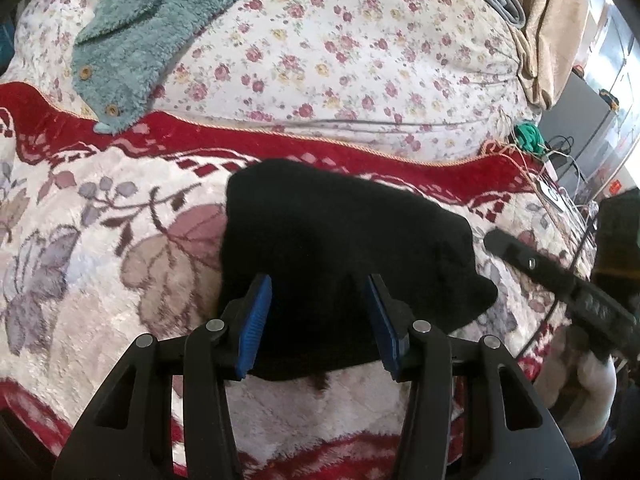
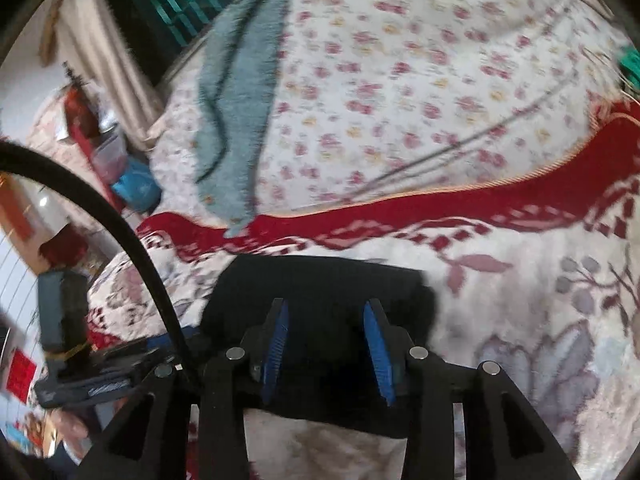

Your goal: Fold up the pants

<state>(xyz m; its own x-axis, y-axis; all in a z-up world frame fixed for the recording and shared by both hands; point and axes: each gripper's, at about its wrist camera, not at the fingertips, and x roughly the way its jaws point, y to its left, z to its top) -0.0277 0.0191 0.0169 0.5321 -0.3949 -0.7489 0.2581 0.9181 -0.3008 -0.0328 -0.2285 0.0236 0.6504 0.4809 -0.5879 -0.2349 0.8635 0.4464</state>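
Right tool (image 2: 325, 322), pads apart, above folded black pants (image 2: 320, 280)

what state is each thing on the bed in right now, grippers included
black pants: folded into a compact bundle, lying on the red and cream blanket
teal fleece garment: spread out unfolded on the floral quilt, its lower edge overlapping the blanket
left hand-held gripper: jaws apart, over the near edge of the pants, pads not pressing
right hand-held gripper: jaws apart over the pants, nothing gripped
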